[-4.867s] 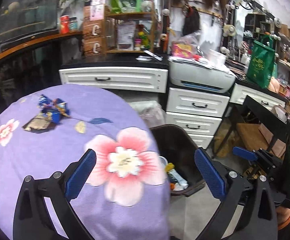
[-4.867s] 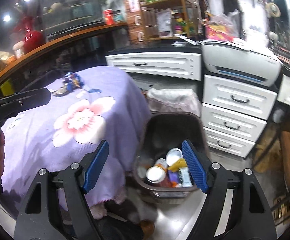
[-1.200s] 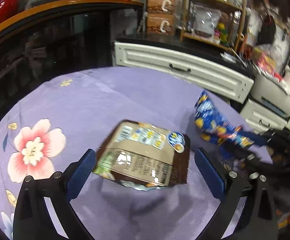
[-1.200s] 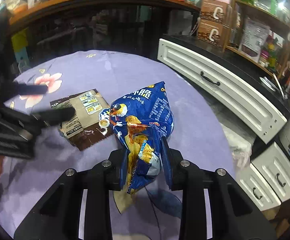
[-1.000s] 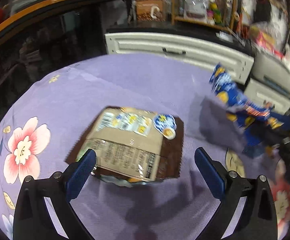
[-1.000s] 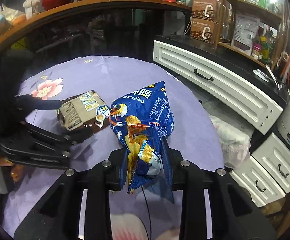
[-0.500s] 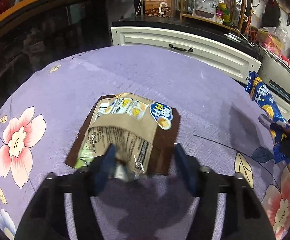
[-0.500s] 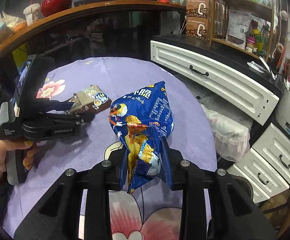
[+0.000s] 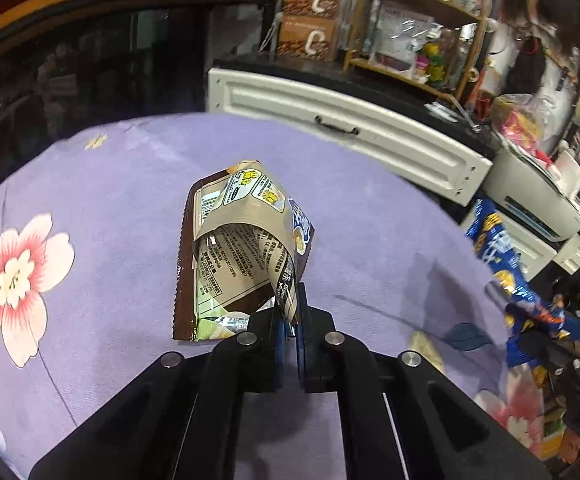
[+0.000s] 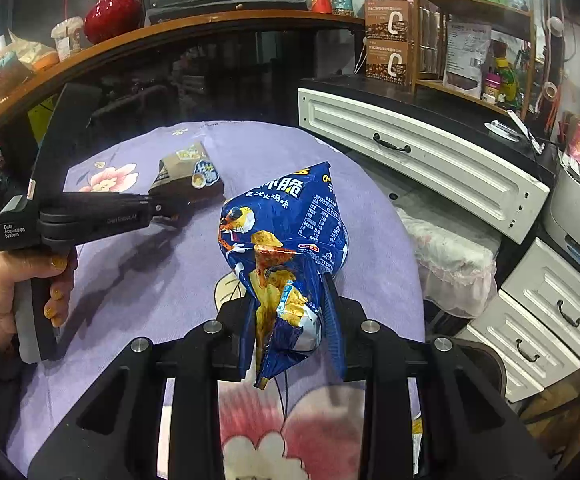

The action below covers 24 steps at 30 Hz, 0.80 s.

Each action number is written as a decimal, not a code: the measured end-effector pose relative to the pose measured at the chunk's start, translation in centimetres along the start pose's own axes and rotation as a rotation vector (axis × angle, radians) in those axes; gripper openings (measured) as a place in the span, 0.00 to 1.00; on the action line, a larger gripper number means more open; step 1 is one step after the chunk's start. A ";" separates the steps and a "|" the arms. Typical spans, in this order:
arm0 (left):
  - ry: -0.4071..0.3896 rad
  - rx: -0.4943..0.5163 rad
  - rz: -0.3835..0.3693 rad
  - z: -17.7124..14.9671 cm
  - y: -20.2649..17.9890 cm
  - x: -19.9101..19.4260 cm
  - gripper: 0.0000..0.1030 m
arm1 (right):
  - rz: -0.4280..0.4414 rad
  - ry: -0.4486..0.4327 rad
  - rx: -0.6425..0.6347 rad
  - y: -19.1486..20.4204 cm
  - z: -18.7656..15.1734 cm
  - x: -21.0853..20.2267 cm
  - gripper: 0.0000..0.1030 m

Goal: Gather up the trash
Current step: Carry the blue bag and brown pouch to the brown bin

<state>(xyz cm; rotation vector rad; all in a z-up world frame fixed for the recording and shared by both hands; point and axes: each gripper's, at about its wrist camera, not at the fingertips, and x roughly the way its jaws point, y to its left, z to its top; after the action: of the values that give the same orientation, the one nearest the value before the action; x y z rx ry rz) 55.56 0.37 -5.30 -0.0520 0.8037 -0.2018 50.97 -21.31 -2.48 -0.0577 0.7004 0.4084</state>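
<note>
On the counter (image 9: pixel 370 216), draped in soft purple cloth printed with pink blossoms, the left tongs (image 9: pixel 289 316) have just pinched shut on the near edge of a brown foil wrapper (image 9: pixel 242 240), buckling it into a crinkled arch. Right of the wrapper, the right tongs (image 10: pixel 292 320) clamp a glossy, crumpled blue chip bag (image 10: pixel 286 232), lifted clear of the cloth.

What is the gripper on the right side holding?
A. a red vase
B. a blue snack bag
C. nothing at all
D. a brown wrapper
B: the right gripper is clamped on the crumpled blue snack bag, which sticks up between its fingers above the purple tablecloth; the brown wrapper is in the left gripper instead.
</note>
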 end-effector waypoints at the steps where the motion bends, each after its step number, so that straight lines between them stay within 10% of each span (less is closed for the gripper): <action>1: -0.008 0.010 -0.009 0.0 -0.5 -0.2 0.05 | -0.001 -0.004 0.005 -0.1 -0.3 -0.4 0.29; 24: -0.122 0.350 -0.293 -4.4 -17.8 -7.5 0.05 | -0.189 -0.046 0.234 -11.4 -14.2 -13.0 0.30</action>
<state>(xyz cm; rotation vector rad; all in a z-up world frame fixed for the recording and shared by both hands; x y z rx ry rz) 44.46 -15.46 -0.83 0.1483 0.6278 -0.6081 37.63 -38.96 -6.05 0.1057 0.6867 0.1448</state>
